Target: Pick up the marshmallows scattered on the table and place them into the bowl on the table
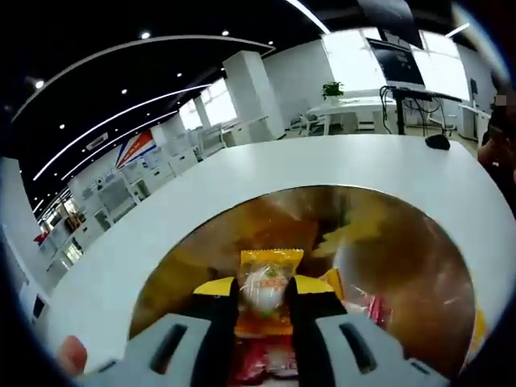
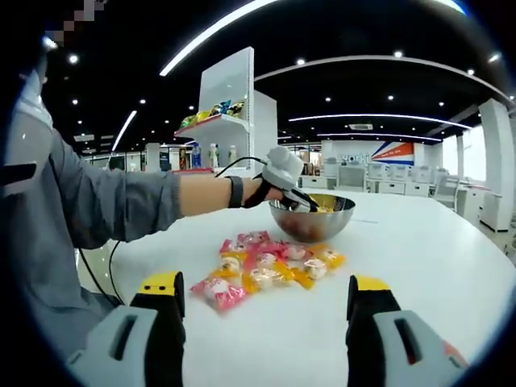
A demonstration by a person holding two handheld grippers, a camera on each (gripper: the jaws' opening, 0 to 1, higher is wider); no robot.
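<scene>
Orange-wrapped marshmallow (image 1: 268,292), seemingly brassy bowl (image 1: 403,266)

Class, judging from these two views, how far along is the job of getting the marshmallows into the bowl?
Done: a few wrapped sweets already lie in the bowl. In hand: the left gripper holds an orange-wrapped marshmallow over the bowl. Left: a pile of marshmallows on the table; the right gripper is open in front of it.

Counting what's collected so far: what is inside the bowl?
Under the left tongs, shut on an orange-wrapped marshmallow, the bowl holds a few wrapped sweets; the tongs cover others, so no count.
</scene>
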